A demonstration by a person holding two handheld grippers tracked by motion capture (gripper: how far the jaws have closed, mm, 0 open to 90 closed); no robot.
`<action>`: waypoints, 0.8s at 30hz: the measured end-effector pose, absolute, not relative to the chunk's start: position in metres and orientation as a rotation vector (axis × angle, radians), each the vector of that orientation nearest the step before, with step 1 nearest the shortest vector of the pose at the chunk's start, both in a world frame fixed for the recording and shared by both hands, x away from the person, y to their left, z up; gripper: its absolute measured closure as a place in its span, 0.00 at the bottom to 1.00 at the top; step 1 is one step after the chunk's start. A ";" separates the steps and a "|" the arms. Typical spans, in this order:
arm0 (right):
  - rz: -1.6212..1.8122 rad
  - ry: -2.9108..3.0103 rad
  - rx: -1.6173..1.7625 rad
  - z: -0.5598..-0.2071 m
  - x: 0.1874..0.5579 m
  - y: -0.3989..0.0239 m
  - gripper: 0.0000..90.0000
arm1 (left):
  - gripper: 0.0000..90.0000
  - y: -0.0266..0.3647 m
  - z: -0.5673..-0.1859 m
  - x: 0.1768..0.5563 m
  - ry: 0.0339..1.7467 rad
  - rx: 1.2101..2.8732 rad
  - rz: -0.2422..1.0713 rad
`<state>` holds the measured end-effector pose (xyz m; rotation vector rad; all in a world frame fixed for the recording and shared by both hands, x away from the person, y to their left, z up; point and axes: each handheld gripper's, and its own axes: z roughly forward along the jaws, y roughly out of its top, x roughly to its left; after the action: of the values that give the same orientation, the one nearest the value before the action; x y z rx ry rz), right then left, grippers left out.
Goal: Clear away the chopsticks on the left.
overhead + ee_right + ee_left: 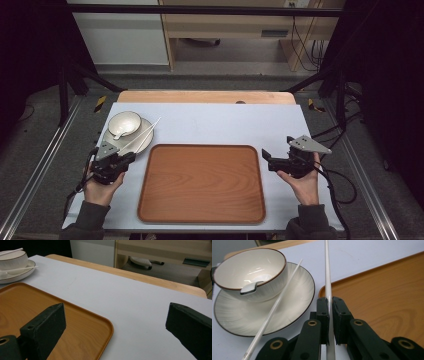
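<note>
A white bowl (249,270) with a white spoon (249,287) in it stands on a white plate (294,305) at the table's left. My left gripper (328,303) is shut on a white chopstick (327,270), whose far end points past the plate's right side. A second chopstick (274,312) lies across the plate, leaning on the bowl. In the high view the left gripper (129,157) sits just below the plate (145,131). My right gripper (277,148) stands wide open at the right edge of the wooden tray (200,185), nothing between its jaws (116,315).
The empty wooden tray (62,322) lies in the middle of a pale blue mat (225,125) on the wooden table (205,96). Black frame posts (62,85) stand at both sides. Cables (340,185) trail from the right gripper.
</note>
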<state>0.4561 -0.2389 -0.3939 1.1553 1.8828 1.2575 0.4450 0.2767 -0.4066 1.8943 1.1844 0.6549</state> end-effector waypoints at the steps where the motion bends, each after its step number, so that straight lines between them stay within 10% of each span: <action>1: 1.258 1.883 1.155 -0.394 0.456 -0.239 0.04 | 0.94 0.277 -0.407 0.445 1.184 1.894 0.655; 24: 1.273 1.893 1.144 -0.394 0.456 -0.237 0.04 | 0.94 0.220 -0.414 0.402 1.415 1.653 0.756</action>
<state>0.4557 -0.2373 -0.3942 1.1441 1.8927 1.2735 0.4023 0.2199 -0.4141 1.6527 1.4150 0.7555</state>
